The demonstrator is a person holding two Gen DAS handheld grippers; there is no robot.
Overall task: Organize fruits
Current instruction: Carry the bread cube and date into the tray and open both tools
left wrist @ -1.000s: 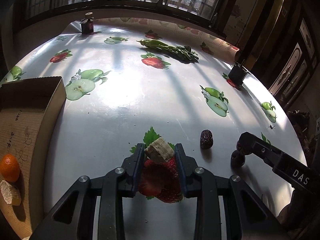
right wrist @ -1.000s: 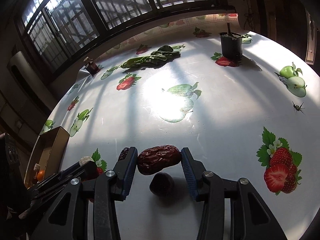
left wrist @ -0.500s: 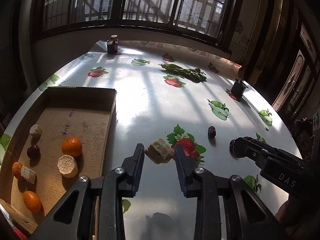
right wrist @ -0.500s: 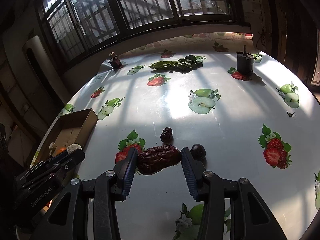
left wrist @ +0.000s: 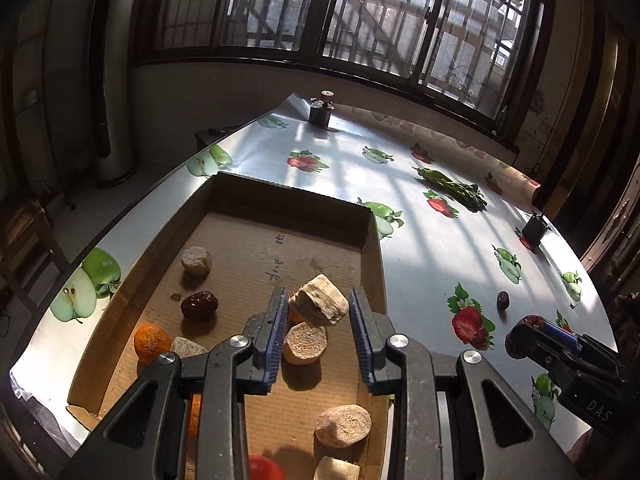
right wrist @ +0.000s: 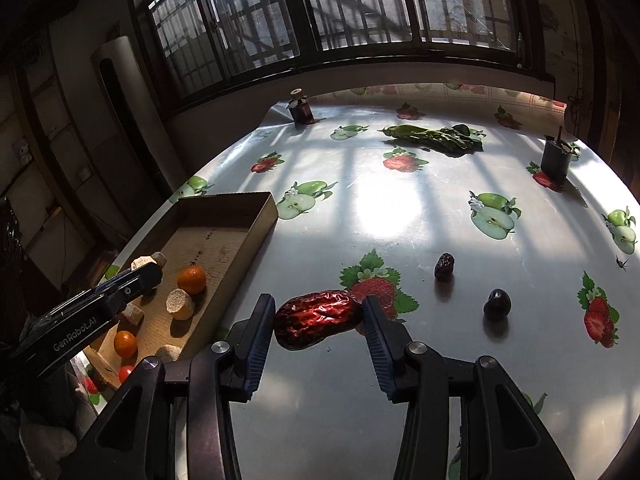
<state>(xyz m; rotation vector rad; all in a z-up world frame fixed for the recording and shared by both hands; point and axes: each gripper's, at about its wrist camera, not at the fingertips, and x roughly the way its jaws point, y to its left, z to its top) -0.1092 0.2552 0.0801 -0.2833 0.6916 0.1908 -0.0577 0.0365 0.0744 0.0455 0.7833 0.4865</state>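
Observation:
My left gripper point(left wrist: 318, 307) is shut on a pale beige chunk point(left wrist: 319, 305) and holds it above the cardboard box point(left wrist: 292, 200). The box holds several pale chunks point(left wrist: 304, 343), a dark red date point(left wrist: 199, 305) and an orange point(left wrist: 151, 341). My right gripper point(right wrist: 318, 318) is shut on a large red date point(right wrist: 316, 318), held above the table right of the box point(right wrist: 228, 200). A small dark date point(right wrist: 444, 266) and a dark round fruit point(right wrist: 497, 303) lie on the table to its right.
The table point(right wrist: 400, 208) has a glossy cloth printed with apples and strawberries. Green leafy stalks point(right wrist: 432, 136) lie at the back. A small bottle point(right wrist: 301, 109) and a dark cup point(right wrist: 555, 159) stand near the far edges. Windows run behind.
Both grippers rose from the table with their loads. The left one swung left from the strawberry print to above the box. The right one lifted and moved left with the date.

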